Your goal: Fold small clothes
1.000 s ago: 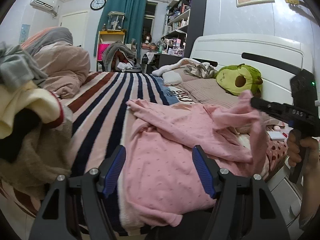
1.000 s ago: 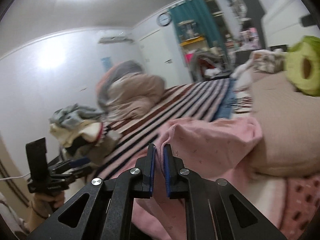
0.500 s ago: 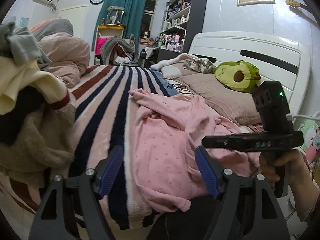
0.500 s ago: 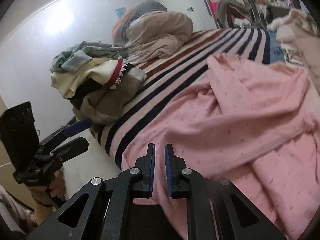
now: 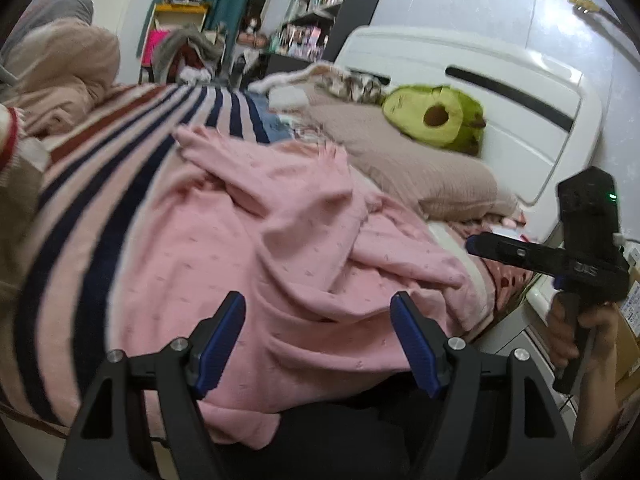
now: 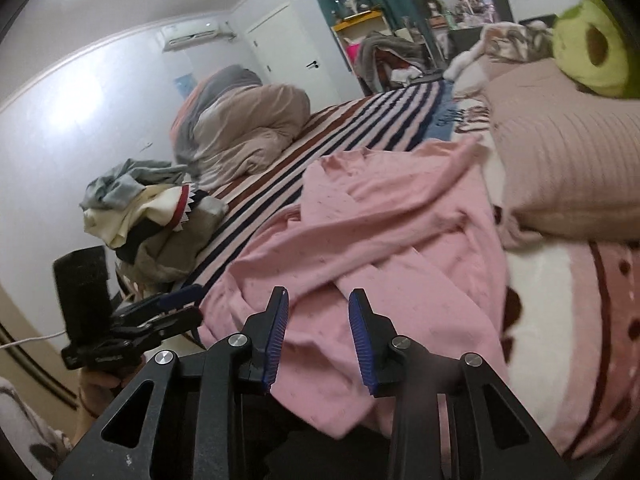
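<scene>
A crumpled pink dotted garment [image 5: 280, 248] lies spread on the striped bed, its near edge hanging over the bedside; it also fills the middle of the right wrist view [image 6: 380, 240]. My left gripper [image 5: 318, 336] is open and empty, just above the garment's near hem. My right gripper [image 6: 318, 336] is open and empty over the garment's lower corner. It also shows at the right of the left wrist view [image 5: 480, 246], apart from the cloth. The left gripper shows at the lower left of the right wrist view [image 6: 188, 306].
A striped blanket [image 5: 100, 184] covers the bed. A beige pillow [image 5: 420, 176] and a green avocado plush [image 5: 436, 118] lie by the white headboard [image 5: 500, 92]. A clothes pile [image 6: 152, 216] and a bundled duvet [image 6: 244, 128] sit on the far side.
My right gripper held up a fold of the pink garment, lowered it onto the bed and opened, releasing the cloth. My left gripper stayed open and moved closer over the garment.
</scene>
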Tool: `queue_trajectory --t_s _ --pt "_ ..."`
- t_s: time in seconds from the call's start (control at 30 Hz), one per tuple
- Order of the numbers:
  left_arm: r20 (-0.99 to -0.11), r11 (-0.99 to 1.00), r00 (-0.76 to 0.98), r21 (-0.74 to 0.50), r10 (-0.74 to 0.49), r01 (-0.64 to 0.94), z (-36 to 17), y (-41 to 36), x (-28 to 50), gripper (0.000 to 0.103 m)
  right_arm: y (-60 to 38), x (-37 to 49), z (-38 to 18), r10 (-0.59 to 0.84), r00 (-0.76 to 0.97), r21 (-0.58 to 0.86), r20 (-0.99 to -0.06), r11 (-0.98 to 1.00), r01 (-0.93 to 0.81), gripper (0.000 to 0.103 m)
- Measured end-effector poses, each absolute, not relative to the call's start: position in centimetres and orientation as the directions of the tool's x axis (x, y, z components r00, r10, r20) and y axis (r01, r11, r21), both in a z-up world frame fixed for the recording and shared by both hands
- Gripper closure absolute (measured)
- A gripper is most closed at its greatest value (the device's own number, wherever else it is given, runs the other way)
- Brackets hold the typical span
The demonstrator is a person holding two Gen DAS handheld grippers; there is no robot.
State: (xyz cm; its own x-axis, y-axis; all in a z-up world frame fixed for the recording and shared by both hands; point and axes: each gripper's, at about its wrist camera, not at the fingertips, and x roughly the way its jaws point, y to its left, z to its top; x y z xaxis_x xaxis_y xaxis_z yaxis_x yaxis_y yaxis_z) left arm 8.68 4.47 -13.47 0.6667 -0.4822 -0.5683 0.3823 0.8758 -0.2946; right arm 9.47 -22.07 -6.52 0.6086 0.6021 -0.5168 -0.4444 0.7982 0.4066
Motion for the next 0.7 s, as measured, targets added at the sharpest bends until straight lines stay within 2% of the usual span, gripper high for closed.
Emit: queue_trajectory --t_s 0.17,0.27,0.37,0.43,0.5,0.7 --pt "-0.684 0.917 0.614 -0.241 -0.393 0.318 -15.3 2.7 10.2 0.032 -23.2 8.9 -7.5 0.614 0.607 0.44 -0.505 0.788 -0.431 0.075" --pt "-0.704 0.915 0.59 -0.25 -0.397 0.318 -15.9 2.6 9.8 0.04 -24.0 8.8 -7.7 0.616 0.615 0.455 -0.493 0.785 -0.422 0.075" --pt "-0.713 0.92 0.588 -0.228 -0.381 0.319 -15.9 2.3 9.5 0.059 -24.4 8.8 -7.7 0.616 0.621 0.463 -0.484 0.783 -0.416 0.075" --pt "-0.721 0.93 0.595 -0.208 -0.356 0.304 -16.0 2.5 9.6 0.089 -24.5 8.8 -7.9 0.619 0.621 0.468 -0.482 0.781 -0.415 0.075" --pt "-0.717 0.925 0.59 -0.234 -0.371 0.298 -16.0 3.1 9.7 0.095 -24.5 8.9 -8.0 0.622 0.619 0.472 -0.479 0.777 -0.416 0.075" --pt "-0.619 0.949 0.72 -0.167 -0.313 0.269 -12.0 5.7 8.3 0.097 -24.7 8.7 -7.9 0.614 0.627 0.466 -0.481 0.784 -0.41 0.075"
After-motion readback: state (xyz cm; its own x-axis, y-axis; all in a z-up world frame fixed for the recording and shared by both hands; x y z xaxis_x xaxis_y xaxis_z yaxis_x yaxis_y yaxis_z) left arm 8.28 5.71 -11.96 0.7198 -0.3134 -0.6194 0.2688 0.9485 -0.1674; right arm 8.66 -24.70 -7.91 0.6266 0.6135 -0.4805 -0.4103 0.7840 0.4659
